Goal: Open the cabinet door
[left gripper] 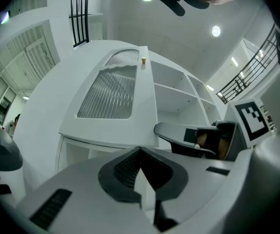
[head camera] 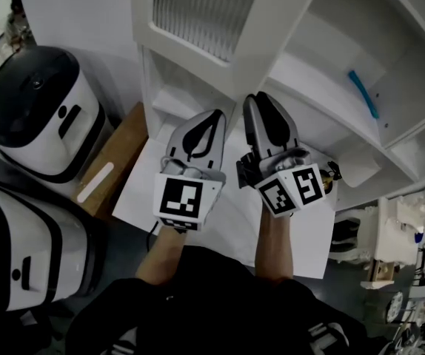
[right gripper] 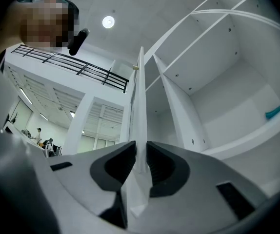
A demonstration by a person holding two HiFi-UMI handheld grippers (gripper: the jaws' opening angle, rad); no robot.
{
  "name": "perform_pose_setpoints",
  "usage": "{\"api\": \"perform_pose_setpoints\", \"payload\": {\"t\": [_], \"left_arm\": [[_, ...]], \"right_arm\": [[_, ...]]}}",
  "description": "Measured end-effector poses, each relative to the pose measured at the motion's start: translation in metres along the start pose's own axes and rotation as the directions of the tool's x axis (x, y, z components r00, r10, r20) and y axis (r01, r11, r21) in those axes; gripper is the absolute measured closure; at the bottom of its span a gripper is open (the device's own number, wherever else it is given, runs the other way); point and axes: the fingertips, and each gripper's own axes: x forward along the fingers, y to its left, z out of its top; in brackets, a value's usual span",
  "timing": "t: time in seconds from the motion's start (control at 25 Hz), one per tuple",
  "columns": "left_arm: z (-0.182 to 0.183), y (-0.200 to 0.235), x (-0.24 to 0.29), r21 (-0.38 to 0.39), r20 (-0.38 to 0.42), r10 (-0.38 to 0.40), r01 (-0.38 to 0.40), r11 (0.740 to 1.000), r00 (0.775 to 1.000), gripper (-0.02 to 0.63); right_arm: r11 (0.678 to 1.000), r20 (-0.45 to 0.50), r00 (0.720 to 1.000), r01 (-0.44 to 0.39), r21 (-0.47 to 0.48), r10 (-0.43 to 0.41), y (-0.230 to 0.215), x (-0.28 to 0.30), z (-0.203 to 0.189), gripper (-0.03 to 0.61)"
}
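Two grippers up: the right gripper pinches the cabinet door by its thin edge, upper centre of frame, while the left gripper sits closed and empty. I'd follow the hinge's arc with a steady grip and no twisting.
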Motion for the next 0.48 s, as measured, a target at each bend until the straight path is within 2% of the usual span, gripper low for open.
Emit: {"api": "perform_pose_setpoints", "payload": {"t": [0.16,0.48], "left_arm": [[0.004,0.001,-0.010,0.003,0.009,0.026,-0.026,1.000,1.000,0.603],[0.021,0.016,-0.026,0.065,0.047,0.086,-0.088,0.994,0.995,0.603]], "right_arm": [[0.999,0.011,0.999,-0.032,0.008,0.032,0.010,-0.003,0.001,0.497],[0.994,0.025,0.994,-0.111,0.018,0.110,0.036,-0.011,0.001,0.502]]}}
